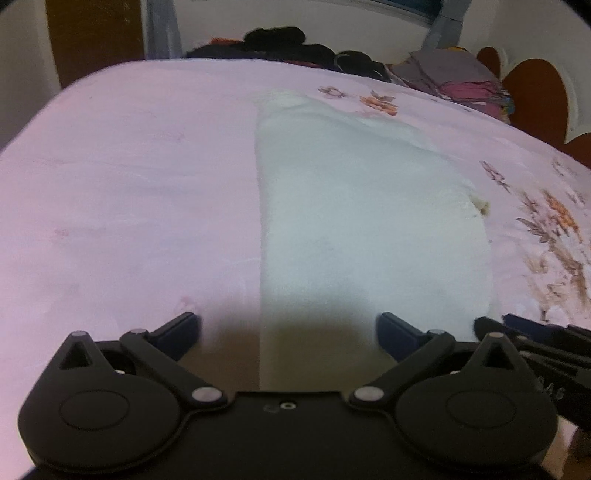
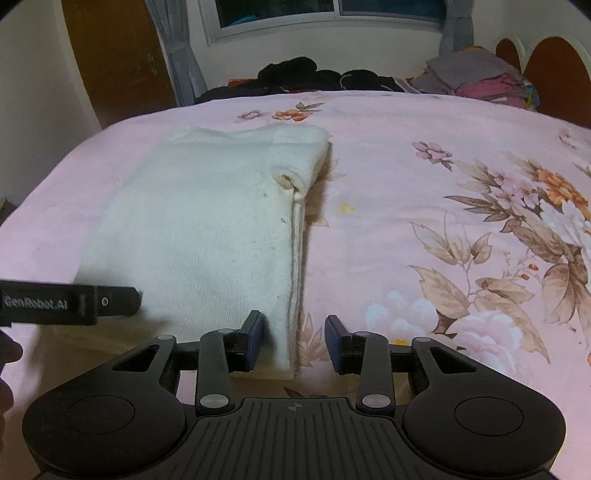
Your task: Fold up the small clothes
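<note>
bare bedsheet [image 2: 388, 229] right of folded garment [image 2: 207, 229], clothes piles [image 2: 476, 79] at far edge

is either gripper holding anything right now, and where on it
Nothing is held. The left gripper is wide open over the white garment's near edge. The right gripper straddles its near right corner, pads apart from the cloth.

Beyond my bed [image 2: 388, 122] with its pink floral sheet, I see a window [image 2: 325, 14] above its far edge, grey curtain [image 2: 181, 62] and brown door [image 2: 118, 59] left, scalloped headboard [image 2: 557, 74] right.

Folded garment [image 2: 207, 236] on the bed [image 2: 388, 258], clothes pile [image 2: 332, 79] seemingly behind its far edge
</note>
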Demonstrator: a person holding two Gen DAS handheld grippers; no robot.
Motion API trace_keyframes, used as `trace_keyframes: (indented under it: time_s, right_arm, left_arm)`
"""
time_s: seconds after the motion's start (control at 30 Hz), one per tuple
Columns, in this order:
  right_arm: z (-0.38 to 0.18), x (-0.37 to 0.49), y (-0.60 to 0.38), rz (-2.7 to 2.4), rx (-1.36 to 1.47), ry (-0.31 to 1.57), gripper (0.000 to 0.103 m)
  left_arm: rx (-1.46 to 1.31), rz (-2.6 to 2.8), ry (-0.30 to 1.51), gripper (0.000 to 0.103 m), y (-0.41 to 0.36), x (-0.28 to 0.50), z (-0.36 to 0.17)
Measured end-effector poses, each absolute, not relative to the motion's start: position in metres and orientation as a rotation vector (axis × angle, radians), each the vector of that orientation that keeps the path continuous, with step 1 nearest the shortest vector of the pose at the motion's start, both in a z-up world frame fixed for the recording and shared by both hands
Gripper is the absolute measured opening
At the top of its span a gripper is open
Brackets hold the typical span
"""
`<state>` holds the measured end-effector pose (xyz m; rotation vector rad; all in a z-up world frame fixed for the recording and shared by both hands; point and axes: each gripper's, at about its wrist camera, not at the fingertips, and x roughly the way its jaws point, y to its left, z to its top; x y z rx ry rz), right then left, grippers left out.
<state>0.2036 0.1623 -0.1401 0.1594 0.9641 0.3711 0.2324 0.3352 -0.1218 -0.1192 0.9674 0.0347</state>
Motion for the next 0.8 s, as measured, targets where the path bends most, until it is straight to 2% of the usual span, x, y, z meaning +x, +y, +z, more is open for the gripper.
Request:
trace_keyframes:
  time_s: [0.17,0.37,0.67,0.7,0.73,0.8]
  right_arm:
    - [-0.120,0.198,0.163,0.359,0.141,0.909,0.036]
    - [-0.131,0.203,0.165,0.366,0.142,0.961,0.037]
    - [-0.081,0.145,0.141,0.445,0.203,0.893,0.037]
    - [-0.075,0.136,0.134,0.452,0.208,0.884,0.041]
    - [-0.069,0.129,0.128,0.455,0.210,0.876,0.058]
    - [-0.051,0.108,0.114,0.452,0.205,0.850,0.085]
  left_arm:
    - [-0.052,0.107,0.909,0.103,0.323,0.214,-0.113]
    - [-0.015,0.177,0.846,0.099,0.317,0.188,-0.098]
    - [0.001,0.128,0.854,0.099,0.303,0.134,-0.056]
    - [-0.014,0.118,0.853,0.099,0.302,0.127,-0.051]
    - [-0.025,0.117,0.853,0.099,0.300,0.120,-0.045]
    - [-0.032,0.117,0.847,0.100,0.296,0.104,-0.033]
